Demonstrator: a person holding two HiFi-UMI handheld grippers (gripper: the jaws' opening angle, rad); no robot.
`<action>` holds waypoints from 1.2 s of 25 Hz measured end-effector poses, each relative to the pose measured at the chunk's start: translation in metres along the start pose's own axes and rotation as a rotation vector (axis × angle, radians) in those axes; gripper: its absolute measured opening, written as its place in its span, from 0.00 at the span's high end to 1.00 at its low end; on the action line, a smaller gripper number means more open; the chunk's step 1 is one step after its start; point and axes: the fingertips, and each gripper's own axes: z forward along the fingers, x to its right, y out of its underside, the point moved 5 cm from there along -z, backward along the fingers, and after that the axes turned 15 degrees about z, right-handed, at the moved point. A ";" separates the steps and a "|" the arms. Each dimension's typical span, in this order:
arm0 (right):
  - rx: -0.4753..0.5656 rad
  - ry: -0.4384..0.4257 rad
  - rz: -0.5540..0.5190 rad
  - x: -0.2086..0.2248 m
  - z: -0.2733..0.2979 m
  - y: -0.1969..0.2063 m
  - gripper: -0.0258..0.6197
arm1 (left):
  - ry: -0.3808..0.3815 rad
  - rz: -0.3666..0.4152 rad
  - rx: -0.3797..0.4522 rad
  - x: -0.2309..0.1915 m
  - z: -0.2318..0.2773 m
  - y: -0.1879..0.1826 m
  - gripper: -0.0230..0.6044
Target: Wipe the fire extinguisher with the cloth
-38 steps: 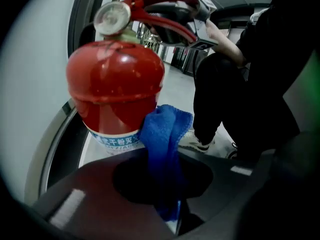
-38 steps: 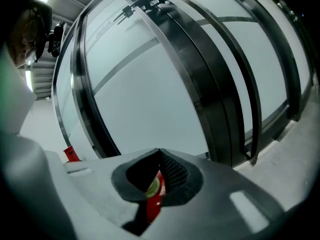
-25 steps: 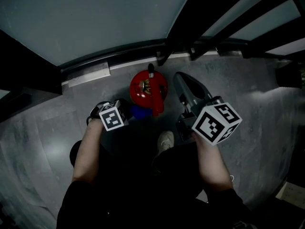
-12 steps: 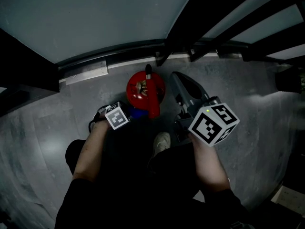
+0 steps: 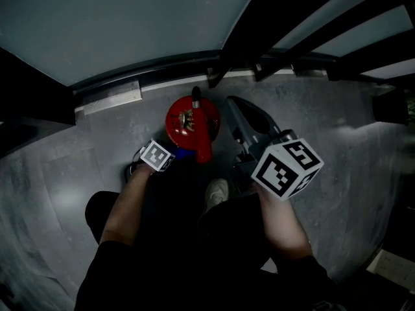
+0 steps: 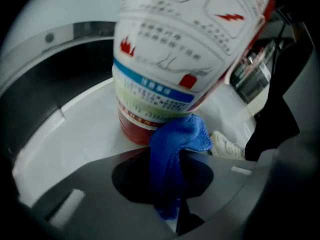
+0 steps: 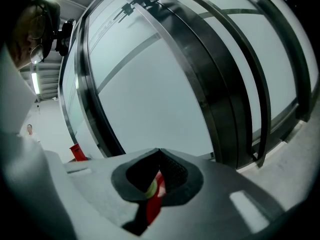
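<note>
Fire extinguisher (image 5: 192,125) stood upright on the floor (image 5: 324,141) at our 12 o'clock, close to the foot of the glass wall (image 5: 130,24). Left gripper (image 6: 169,159): fingers closed tight on the blue cloth (image 6: 172,149), with a wad sticking out past the tips and touching the cyl low down, at the label's bottom edge, approx its 7 o'clock side. Right gripper (image 7: 159,154) sat at the extinguisher's 3 o'clock, apart from it and aimed at the wall. Its fingers were closed at the tips with a thin red strip (image 7: 152,204) pinched in the seam; we couldn't ID it.

Our read on handling: steel cyl, so heavy and stiff, prob won't shift under light wipe pressure. Glossy paint and label look slick, so a hold on the body would likely slip. If steadying is needed, we'd take the valve head/handle on top. Cloth is soft and light and bunches up, so we'd keep the grip mid-bunch w/ a pad left proud.
</note>
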 end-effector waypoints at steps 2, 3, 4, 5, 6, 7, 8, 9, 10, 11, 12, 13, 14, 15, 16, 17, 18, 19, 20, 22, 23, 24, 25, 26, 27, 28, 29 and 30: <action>0.002 0.007 0.001 0.002 -0.001 -0.001 0.96 | 0.041 -0.125 -0.007 0.001 0.010 0.009 0.85; 0.003 0.008 0.001 0.002 -0.001 -0.001 0.96 | 0.049 -0.178 0.012 0.001 0.014 0.008 0.85; 0.003 0.008 0.000 0.003 -0.001 0.000 0.96 | 0.046 -0.219 0.036 0.000 0.020 0.008 0.85; 0.003 0.008 -0.002 0.003 -0.001 0.001 0.96 | 0.036 -0.252 0.050 0.000 0.025 0.008 0.85; 0.004 0.008 -0.003 0.004 -0.001 0.001 0.96 | 0.022 -0.281 0.055 0.000 0.028 0.010 0.85; 0.005 0.008 -0.002 0.004 -0.001 0.001 0.96 | 0.001 -0.310 0.052 0.001 0.029 0.013 0.85; 0.006 0.008 0.000 0.004 -0.001 0.001 0.96 | -0.031 -0.339 0.044 0.001 0.027 0.016 0.85; 0.008 0.008 0.000 0.004 0.000 0.001 0.96 | -0.074 -0.366 0.033 -0.001 0.024 0.020 0.85; 0.010 0.009 -0.001 0.004 0.001 0.000 0.96 | -0.130 -0.385 0.022 -0.006 0.020 0.025 0.85; 0.013 0.010 -0.003 0.004 0.002 0.000 0.96 | -0.201 -0.388 0.017 -0.014 0.014 0.029 0.85; 0.019 0.010 -0.004 0.004 0.003 -0.001 0.96 | -0.279 -0.378 0.022 -0.024 0.005 0.031 0.85; 0.029 0.011 -0.005 0.004 0.004 -0.003 0.96 | -0.345 -0.372 0.032 -0.034 -0.004 0.033 0.85; 0.042 0.014 -0.006 0.005 0.004 -0.005 0.96 | -0.394 -0.376 0.045 -0.041 -0.013 0.034 0.85; 0.057 0.018 -0.005 0.005 0.005 -0.007 0.96 | -0.437 -0.382 0.068 -0.047 -0.023 0.035 0.85; 0.071 0.021 -0.004 0.006 0.005 -0.010 0.96 | -0.480 -0.382 0.103 -0.054 -0.034 0.035 0.85; 0.084 0.023 -0.004 0.007 0.006 -0.012 0.96 | -0.522 -0.373 0.145 -0.061 -0.045 0.034 0.85; 0.097 0.028 -0.007 0.008 0.006 -0.014 0.96 | -0.563 -0.351 0.191 -0.067 -0.058 0.031 0.85; 0.109 0.034 -0.012 0.010 0.007 -0.015 0.96 | -0.602 -0.315 0.235 -0.071 -0.072 0.026 0.85; 0.123 0.040 -0.016 0.012 0.007 -0.017 0.96 | -0.638 -0.271 0.273 -0.075 -0.086 0.021 0.85; 0.157 0.043 -0.019 0.014 0.009 -0.022 0.96 | -0.710 -0.190 0.323 -0.083 -0.115 0.015 0.85; 0.175 0.042 -0.021 0.014 0.011 -0.025 0.96 | -0.747 -0.162 0.341 -0.087 -0.130 0.014 0.85; 0.191 0.041 -0.027 0.013 0.012 -0.029 0.96 | -0.783 -0.142 0.361 -0.090 -0.147 0.013 0.85; 0.205 0.044 -0.038 0.012 0.014 -0.033 0.96 | -0.815 -0.132 0.382 -0.093 -0.166 0.012 0.85; 0.218 0.055 -0.053 0.011 0.015 -0.037 0.96 | -0.840 -0.131 0.407 -0.094 -0.187 0.008 0.85; 0.231 0.076 -0.070 0.009 0.015 -0.041 0.96 | -0.857 -0.141 0.434 -0.093 -0.210 0.003 0.85; 0.240 0.103 -0.086 0.007 0.012 -0.045 0.96 | -0.865 -0.161 0.465 -0.088 -0.235 -0.003 0.86; 0.242 0.130 -0.098 0.004 0.007 -0.049 0.96 | -0.863 -0.184 0.500 -0.079 -0.261 -0.009 0.86; 0.233 0.147 -0.114 -0.002 -0.002 -0.053 0.96 | -0.855 -0.199 0.533 -0.067 -0.287 -0.016 0.86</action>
